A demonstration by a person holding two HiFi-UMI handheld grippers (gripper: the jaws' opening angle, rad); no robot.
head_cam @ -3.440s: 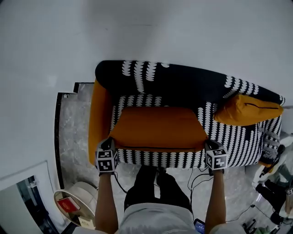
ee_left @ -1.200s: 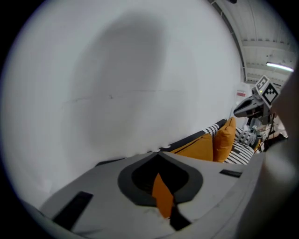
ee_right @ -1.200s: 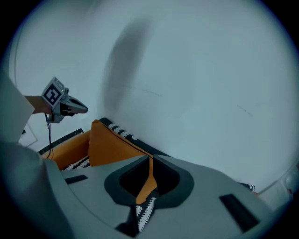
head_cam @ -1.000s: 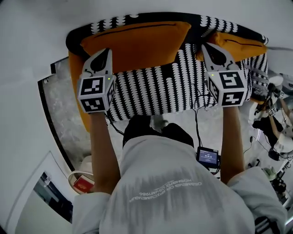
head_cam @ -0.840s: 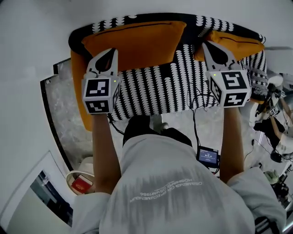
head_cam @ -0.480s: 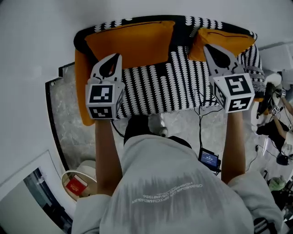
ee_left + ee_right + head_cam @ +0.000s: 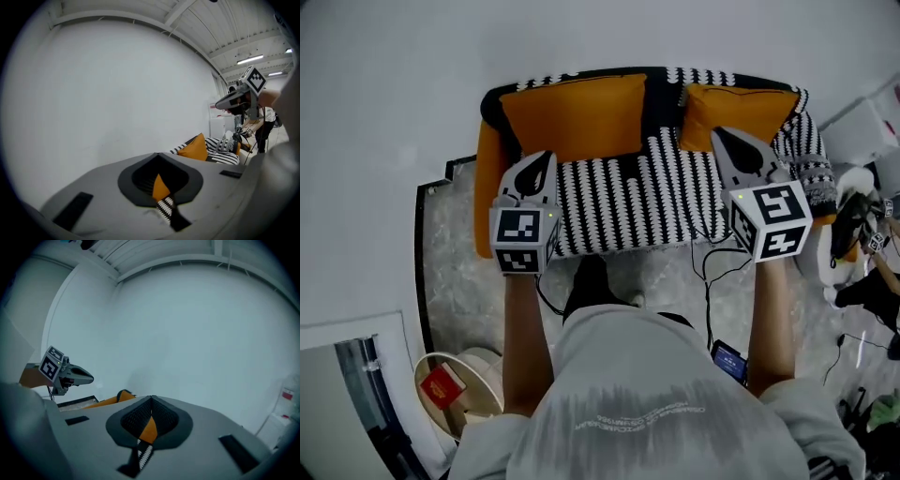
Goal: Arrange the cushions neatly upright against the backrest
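Note:
Two orange cushions stand upright against the backrest of the black-and-white patterned sofa (image 7: 652,192): a large cushion (image 7: 572,117) on the left and a smaller cushion (image 7: 736,108) on the right. My left gripper (image 7: 542,161) hovers over the seat's front left, apart from the large cushion, its jaws shut and empty. My right gripper (image 7: 722,139) hangs over the seat's right part, below the smaller cushion, also shut and empty. In the left gripper view the shut left gripper (image 7: 157,156) points past the smaller cushion (image 7: 195,148). The right gripper view shows the shut right gripper (image 7: 151,400) facing the wall.
The sofa has an orange armrest (image 7: 487,202) on its left. A white bin (image 7: 450,389) with a red item stands on the marbled floor at lower left. Cables (image 7: 712,272) trail below the sofa front. Bags and gear (image 7: 853,220) crowd the right side. A white wall rises behind the sofa.
The large cushion, earlier flat on the seat between both grippers, now stands against the backrest. Over the last second both grippers have drawn back and up from the cushions, and the sofa looks farther off.

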